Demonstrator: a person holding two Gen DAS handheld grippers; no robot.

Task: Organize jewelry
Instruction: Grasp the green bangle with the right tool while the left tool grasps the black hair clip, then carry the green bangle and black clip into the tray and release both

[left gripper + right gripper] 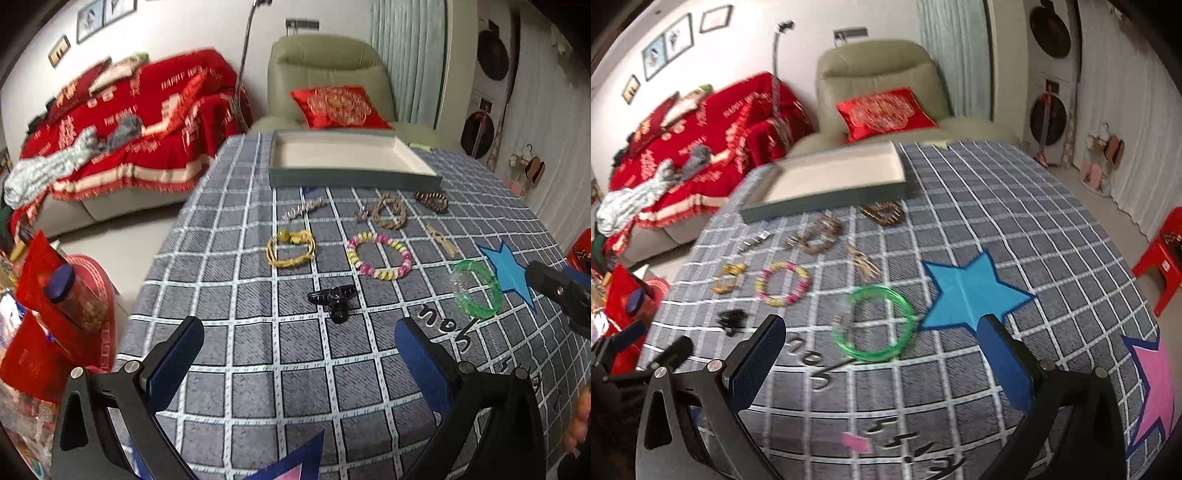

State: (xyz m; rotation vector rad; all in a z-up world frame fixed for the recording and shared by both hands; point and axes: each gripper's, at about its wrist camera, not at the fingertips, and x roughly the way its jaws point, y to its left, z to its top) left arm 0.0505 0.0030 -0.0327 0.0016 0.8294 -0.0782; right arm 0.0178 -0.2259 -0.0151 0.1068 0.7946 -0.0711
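Observation:
Jewelry lies on the checked tablecloth in front of an empty grey tray (351,178) (827,201). I see a green bangle (477,283) (873,323), a pink and yellow bead bracelet (379,256) (783,283), a yellow cord bracelet (291,248) (728,278), a black hair claw (334,300) (731,320), a silver chain (304,208), a tan woven bracelet (389,210) (822,234), and a dark brown bracelet (431,201) (884,214). My left gripper (299,354) is open, above the cloth just short of the hair claw. My right gripper (882,354) is open, close to the green bangle.
A blue star patch (971,291) lies right of the bangle, a pink star (1156,384) at the near right. A green armchair (332,74) with a red cushion stands behind the table. A red-covered sofa (129,122) is on the left, a red stool (1163,254) on the right.

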